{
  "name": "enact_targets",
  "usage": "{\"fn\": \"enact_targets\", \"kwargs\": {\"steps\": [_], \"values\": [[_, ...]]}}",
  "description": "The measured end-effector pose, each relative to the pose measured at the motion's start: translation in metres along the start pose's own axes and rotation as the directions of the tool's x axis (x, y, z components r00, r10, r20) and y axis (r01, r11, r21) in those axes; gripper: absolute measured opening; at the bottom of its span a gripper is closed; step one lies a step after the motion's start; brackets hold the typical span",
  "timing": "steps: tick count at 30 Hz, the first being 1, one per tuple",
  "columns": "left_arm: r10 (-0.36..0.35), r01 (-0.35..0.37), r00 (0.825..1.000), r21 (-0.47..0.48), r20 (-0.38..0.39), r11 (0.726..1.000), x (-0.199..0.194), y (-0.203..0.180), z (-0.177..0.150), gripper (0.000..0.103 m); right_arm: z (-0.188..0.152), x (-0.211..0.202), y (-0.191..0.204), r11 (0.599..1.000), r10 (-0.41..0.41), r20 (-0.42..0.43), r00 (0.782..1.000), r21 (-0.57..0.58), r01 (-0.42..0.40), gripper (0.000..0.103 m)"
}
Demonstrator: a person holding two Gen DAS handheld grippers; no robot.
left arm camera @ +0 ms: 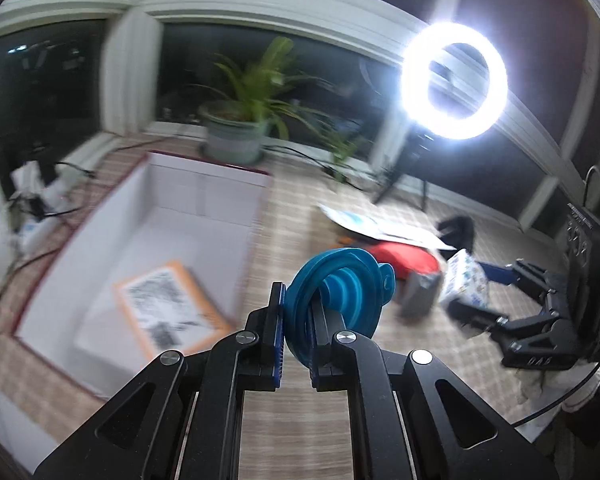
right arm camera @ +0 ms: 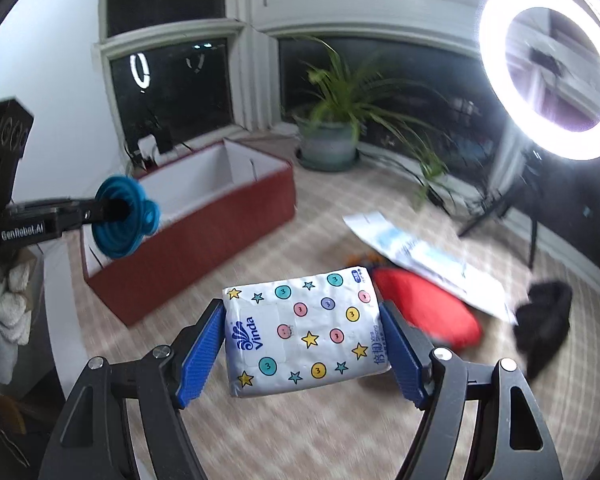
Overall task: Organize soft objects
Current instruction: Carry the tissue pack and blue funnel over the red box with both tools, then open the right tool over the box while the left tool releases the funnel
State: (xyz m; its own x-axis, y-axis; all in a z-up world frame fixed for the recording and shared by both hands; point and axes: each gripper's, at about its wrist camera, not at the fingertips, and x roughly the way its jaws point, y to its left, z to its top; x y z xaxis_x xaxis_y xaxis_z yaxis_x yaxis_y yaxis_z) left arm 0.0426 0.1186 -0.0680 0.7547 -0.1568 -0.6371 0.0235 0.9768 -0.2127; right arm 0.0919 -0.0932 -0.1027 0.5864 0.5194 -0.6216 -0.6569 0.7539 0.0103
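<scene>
While the blue collapsible funnel [left arm camera: 336, 300] sits pinched by its rim between the pressed-together fingers of the left gripper [left arm camera: 296, 332], it hangs in the air above the floor, just beside the near edge of the open box [left arm camera: 204, 196]. From the right wrist view the same funnel [right arm camera: 124, 222] shows side-on at the tip of the left gripper [right arm camera: 108, 210], in front of the box's red outer wall [right arm camera: 204, 248].

The right gripper [right arm camera: 302, 334] is spread wide around a white tissue pack [right arm camera: 304, 328] printed with stars and coloured dots; its blue pads press on the pack's two short ends, and the pack is lifted clear of the floor. In the left wrist view that pack [left arm camera: 466, 284] appears at the right, clamped in the right gripper [left arm camera: 472, 292].

The box has white inner walls, and an orange-bordered printed sheet [left arm camera: 168, 304] lies flat on its bottom. On the checked floor mat [right arm camera: 260, 432] beyond the pack lie a red cushion [right arm camera: 428, 316], a white and blue plastic bag [right arm camera: 424, 256] partly over it, and a dark bundle [right arm camera: 544, 320] that may be cloth, though it is too blurred to be sure. A small grey object [left arm camera: 418, 296] stands by the cushion in the left wrist view.

Further back, a potted plant [right arm camera: 332, 136] stands by the dark window, and a lit ring light [right arm camera: 548, 72] on a tripod stands at the right.
</scene>
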Motion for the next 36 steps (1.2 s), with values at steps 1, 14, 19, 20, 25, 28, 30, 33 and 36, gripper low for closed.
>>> {"fn": "enact_targets", "kwargs": {"steps": [1,14,19,20,25,28,30,33,36], "values": [[0.019,-0.019,1.0,-0.013,0.009,1.0,-0.005,0.009,0.002,0.008,0.01,0.003,0.005,1.0,0.01,0.011,1.0,-0.012,-0.01,0.072],[0.231,-0.23,0.973,-0.128,-0.001,0.965,-0.024,0.1,-0.007,0.008,0.103,0.063,0.065,0.987,0.114,0.056,0.992,-0.122,-0.106,0.072],[0.262,-0.261,0.965,-0.136,-0.006,0.956,-0.028,0.119,-0.009,0.008,0.126,0.102,0.08,0.983,0.136,0.013,0.991,-0.125,-0.133,0.072],[0.264,-0.262,0.965,-0.14,-0.007,0.955,-0.028,0.122,-0.008,0.008,0.127,0.107,0.083,0.983,0.135,0.007,0.991,-0.127,-0.133,0.072],[0.275,-0.275,0.961,-0.141,-0.019,0.951,-0.026,0.133,-0.007,0.008,0.135,0.137,0.096,0.979,0.138,-0.044,0.989,-0.145,-0.143,0.072],[0.27,-0.271,0.962,-0.157,-0.031,0.95,-0.025,0.138,-0.008,0.008,0.139,0.151,0.101,0.978,0.141,-0.07,0.987,-0.146,-0.15,0.073],[0.27,-0.273,0.962,-0.164,-0.04,0.948,-0.024,0.14,-0.008,0.009,0.141,0.159,0.104,0.977,0.145,-0.086,0.986,-0.145,-0.157,0.073],[0.261,-0.266,0.964,-0.173,-0.048,0.948,-0.023,0.143,-0.008,0.025,0.143,0.167,0.109,0.973,0.157,-0.116,0.981,-0.152,-0.174,0.075],[0.255,-0.261,0.965,-0.18,-0.054,0.949,-0.022,0.144,-0.007,0.041,0.144,0.173,0.114,0.972,0.157,-0.128,0.979,-0.156,-0.176,0.082]]}}
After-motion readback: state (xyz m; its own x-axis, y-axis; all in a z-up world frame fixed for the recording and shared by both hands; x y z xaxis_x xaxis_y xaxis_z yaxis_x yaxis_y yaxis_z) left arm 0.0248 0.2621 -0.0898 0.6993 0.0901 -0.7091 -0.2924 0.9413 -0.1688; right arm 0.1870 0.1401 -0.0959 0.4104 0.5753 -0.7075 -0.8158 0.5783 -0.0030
